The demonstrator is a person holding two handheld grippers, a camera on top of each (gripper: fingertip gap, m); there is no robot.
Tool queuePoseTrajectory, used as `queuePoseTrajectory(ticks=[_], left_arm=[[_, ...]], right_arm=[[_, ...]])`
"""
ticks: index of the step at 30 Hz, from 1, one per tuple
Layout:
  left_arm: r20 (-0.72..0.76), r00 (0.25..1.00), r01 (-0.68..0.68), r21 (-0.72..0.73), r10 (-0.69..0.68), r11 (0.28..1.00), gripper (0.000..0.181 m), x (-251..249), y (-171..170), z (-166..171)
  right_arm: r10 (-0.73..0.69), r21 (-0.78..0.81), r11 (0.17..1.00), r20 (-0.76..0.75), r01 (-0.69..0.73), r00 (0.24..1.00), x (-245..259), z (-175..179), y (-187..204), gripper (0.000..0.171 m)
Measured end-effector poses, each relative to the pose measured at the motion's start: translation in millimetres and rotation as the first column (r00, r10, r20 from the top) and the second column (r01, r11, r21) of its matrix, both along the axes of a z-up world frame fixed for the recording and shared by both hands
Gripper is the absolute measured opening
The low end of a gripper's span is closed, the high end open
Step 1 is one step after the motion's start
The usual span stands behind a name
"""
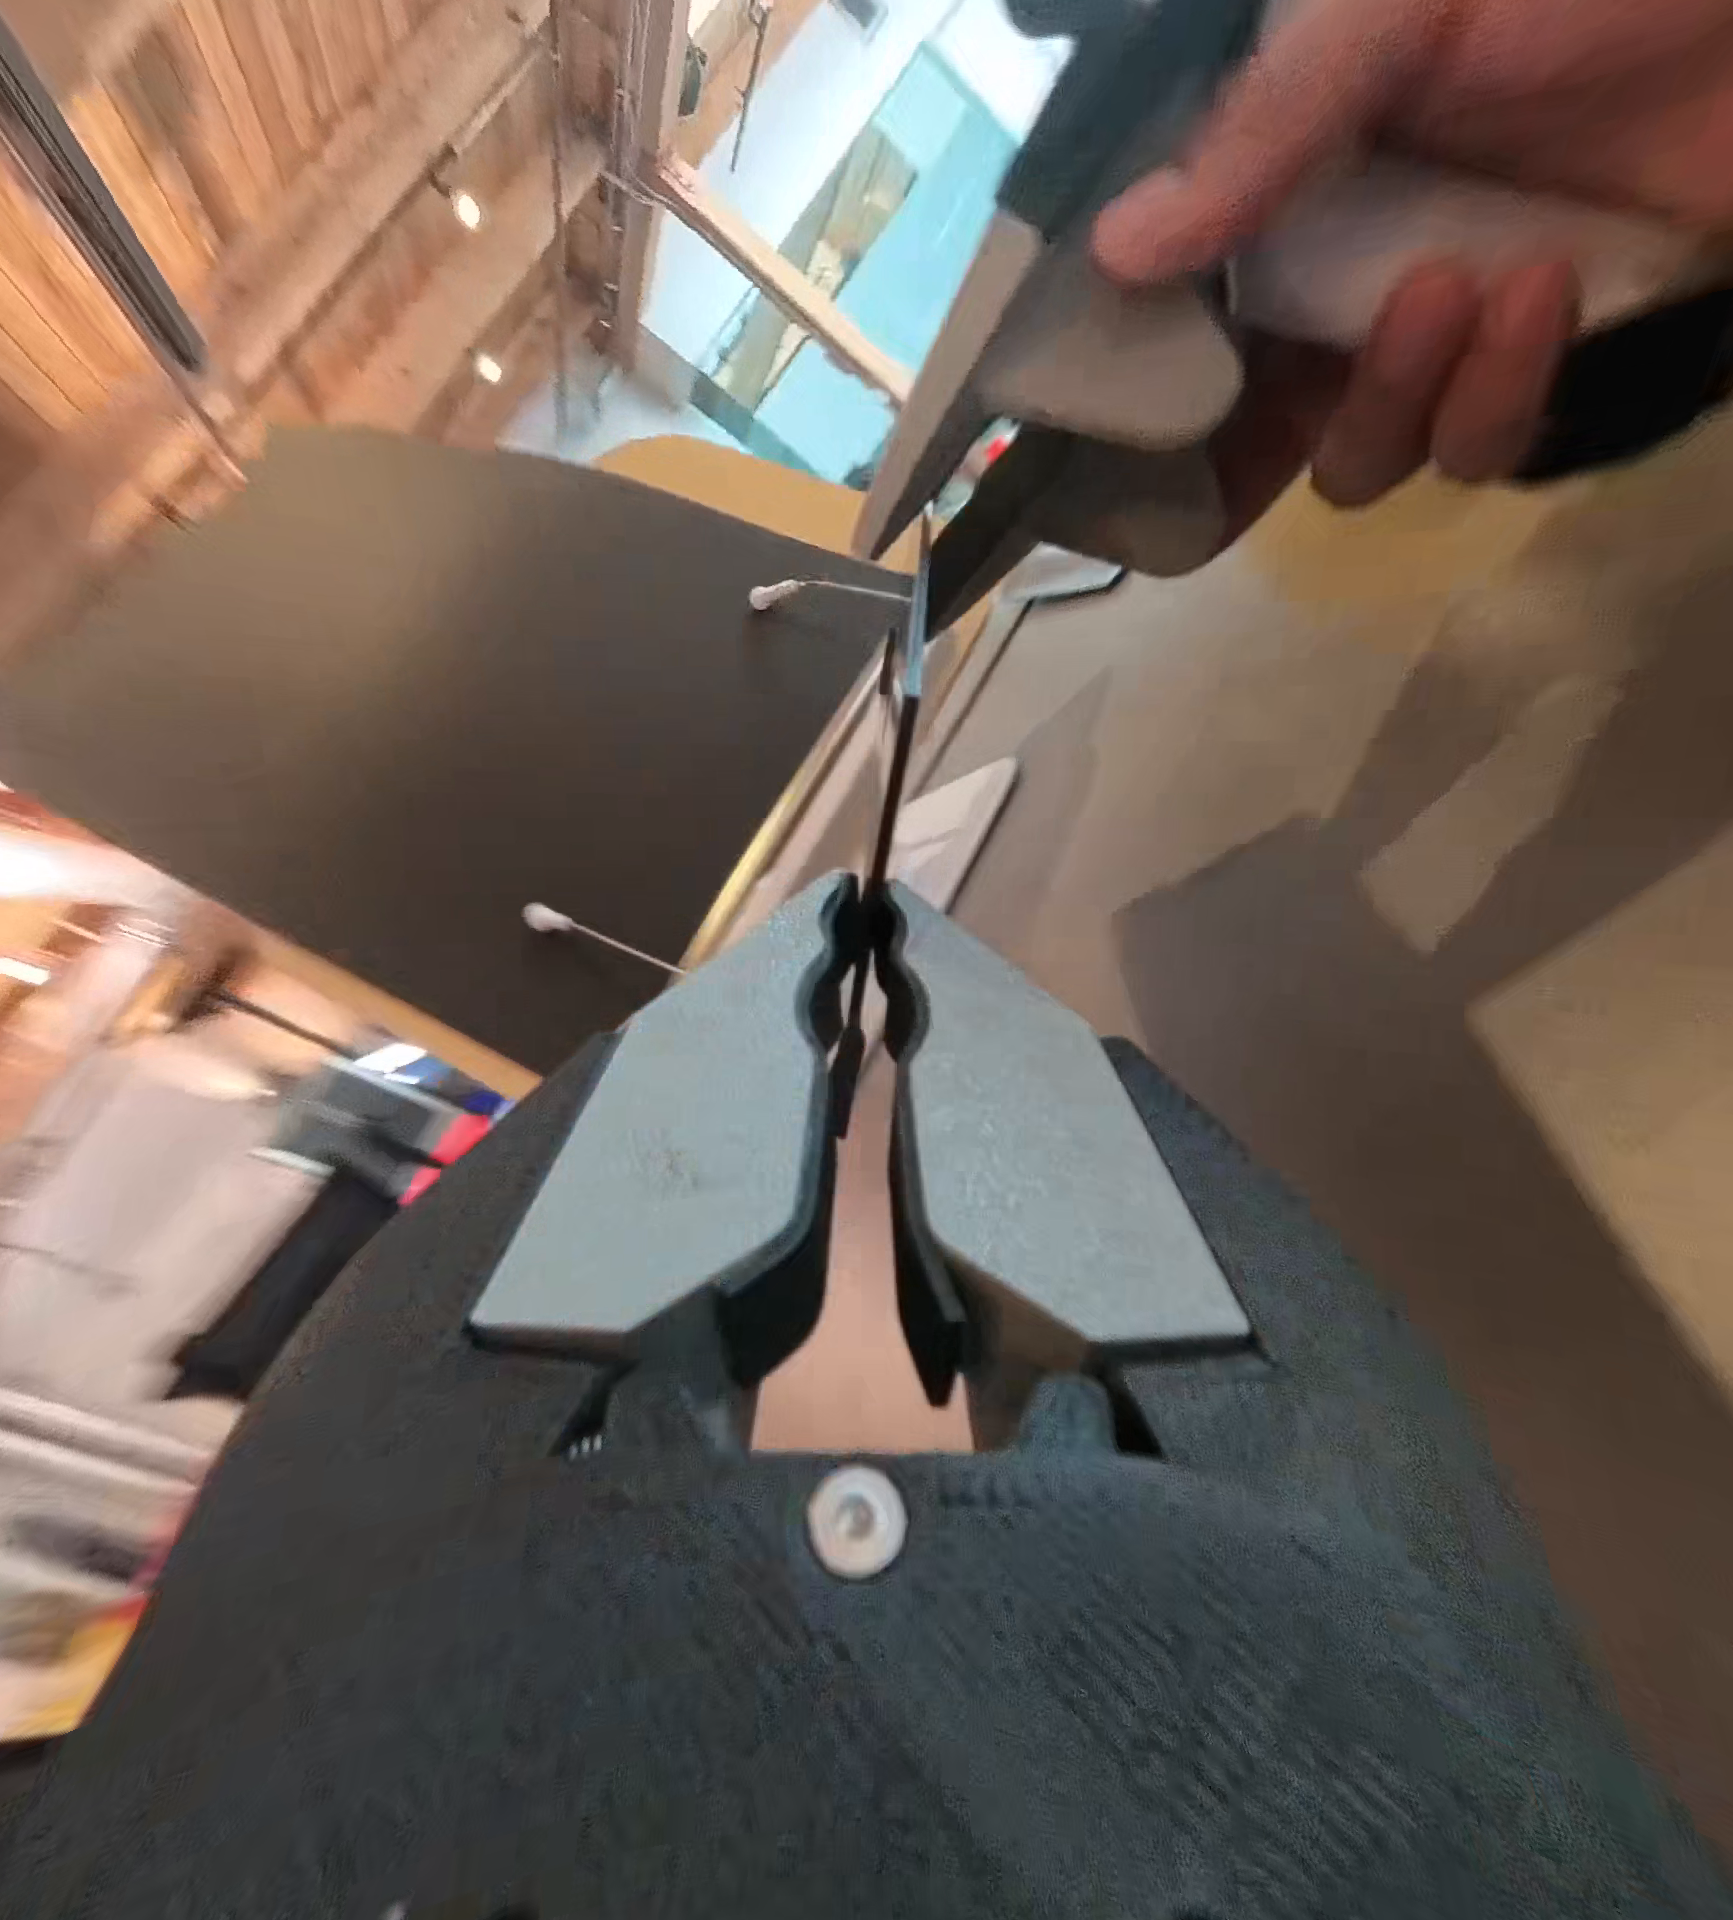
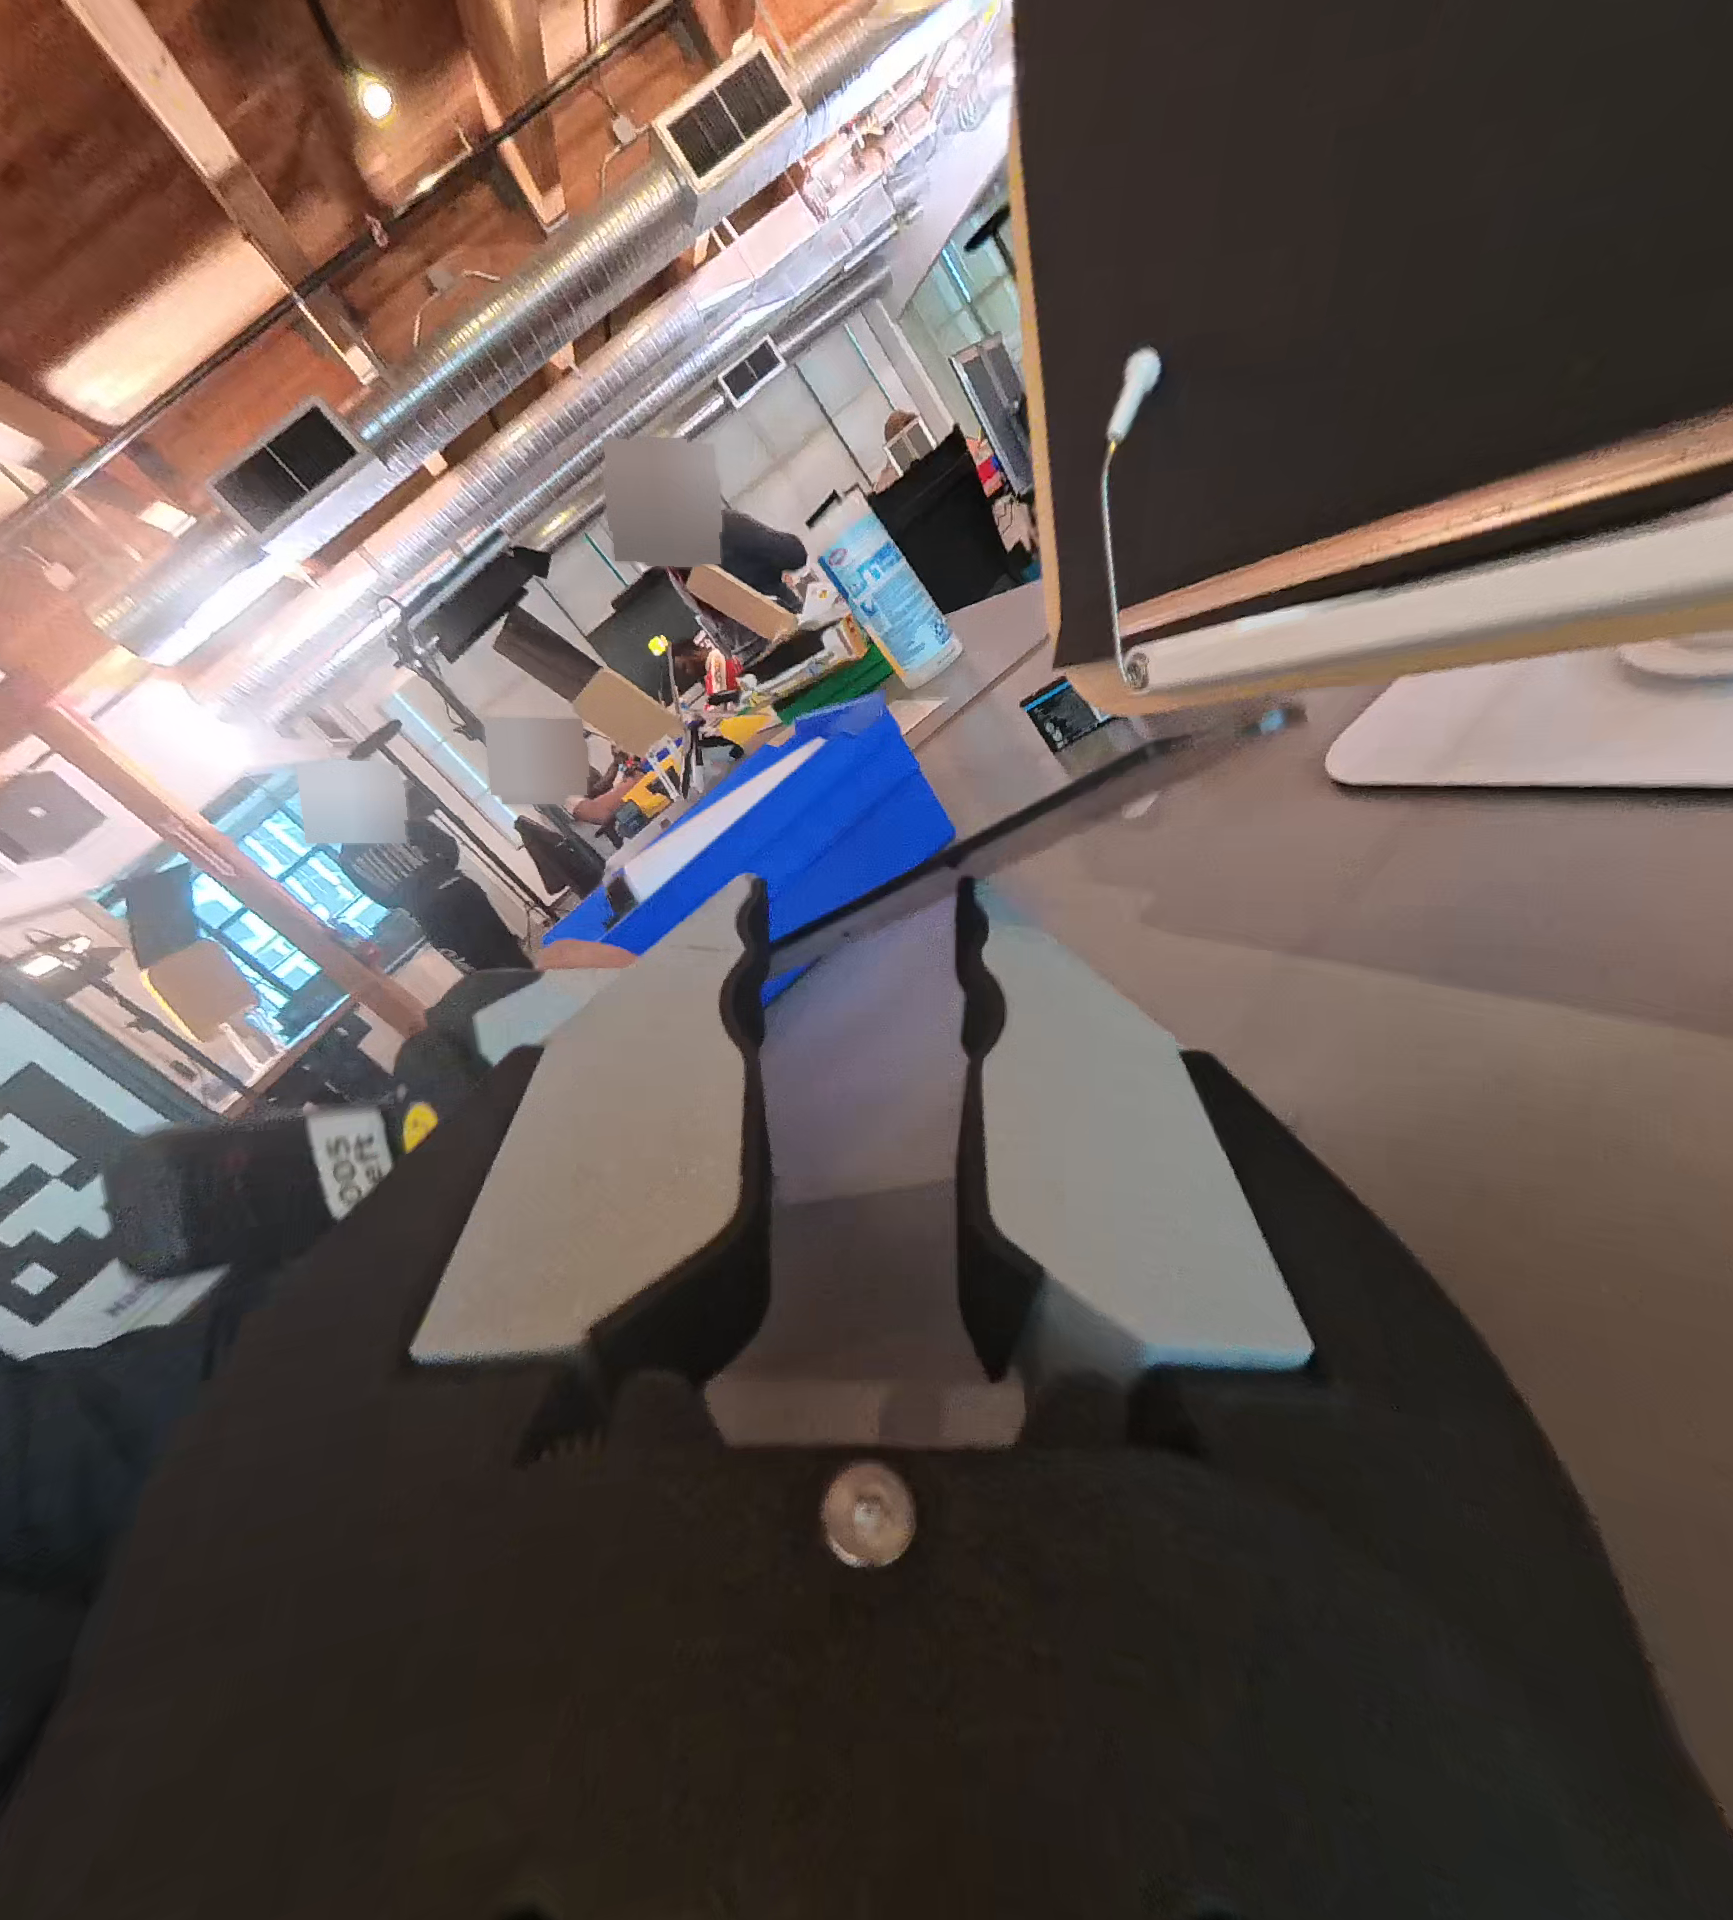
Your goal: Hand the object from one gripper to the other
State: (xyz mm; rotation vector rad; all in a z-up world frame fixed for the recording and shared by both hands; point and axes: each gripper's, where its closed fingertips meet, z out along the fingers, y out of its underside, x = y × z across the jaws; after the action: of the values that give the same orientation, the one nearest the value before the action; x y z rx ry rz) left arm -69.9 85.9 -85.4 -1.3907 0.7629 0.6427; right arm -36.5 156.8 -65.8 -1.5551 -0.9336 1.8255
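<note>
From my left wrist camera, the leftmost things I see are two cotton swabs lying on the black mat (image 1: 405,665): one swab (image 1: 587,938) near the mat's near edge, the other swab (image 1: 810,592) close to the mat's far right corner, well apart from each other. The mat lies on a tan table (image 1: 1413,831).

In the middle, my left gripper (image 1: 870,914) has its fingers pressed together at the tips, clamped on a thin dark stick (image 1: 893,769) that runs forward and upward from them, off the table. The stick's lower end shows in the gap behind the tips. Its upper end has a short pale band and reaches the tips of the right gripper (image 1: 929,566), which comes in from the upper right, held by a bare hand (image 1: 1464,260). Those tips look nearly closed around the stick's end, but blur keeps me from telling whether they touch it.

My right wrist camera tells it differently: the right gripper's (image 2: 860,914) fingers (image 2: 633,1143) stand clearly apart, with nothing visible between them. At left a black-gloved hand (image 2: 249,1184) shows. Beyond the tips lies a blue bin (image 2: 841,821), and to the right the black mat (image 2: 1413,260) with one cotton swab (image 2: 1116,499) near its edge.
</note>
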Motion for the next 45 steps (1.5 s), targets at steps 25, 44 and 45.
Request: queuePoseTrajectory(ticks=[25, 44, 45], left_arm=[[0.881, 0.238, 0.494, 0.252, -0.408, 0.832, 0.000, -49.9, -36.3, 57.1], [0.920, 0.114, 0.480, 0.280, -0.376, 0.831, 0.006, -61.2, -31.5, 55.3], [0.922, 0.106, 0.478, 0.281, -0.372, 0.832, 0.006, -62.8, -31.4, 55.1]], right_arm=[[-0.019, 0.380, 0.921, 0.257, -0.083, 0.966, -20.7, -43.9, -27.5, 0.067], [0.349, 0.085, 0.937, -0.150, -0.340, 0.925, 5.0, 17.3, -55.4, 0.000], [0.354, 0.091, 0.934, -0.138, -0.344, 0.925, 4.0, 15.3, -57.1, 0.000]])
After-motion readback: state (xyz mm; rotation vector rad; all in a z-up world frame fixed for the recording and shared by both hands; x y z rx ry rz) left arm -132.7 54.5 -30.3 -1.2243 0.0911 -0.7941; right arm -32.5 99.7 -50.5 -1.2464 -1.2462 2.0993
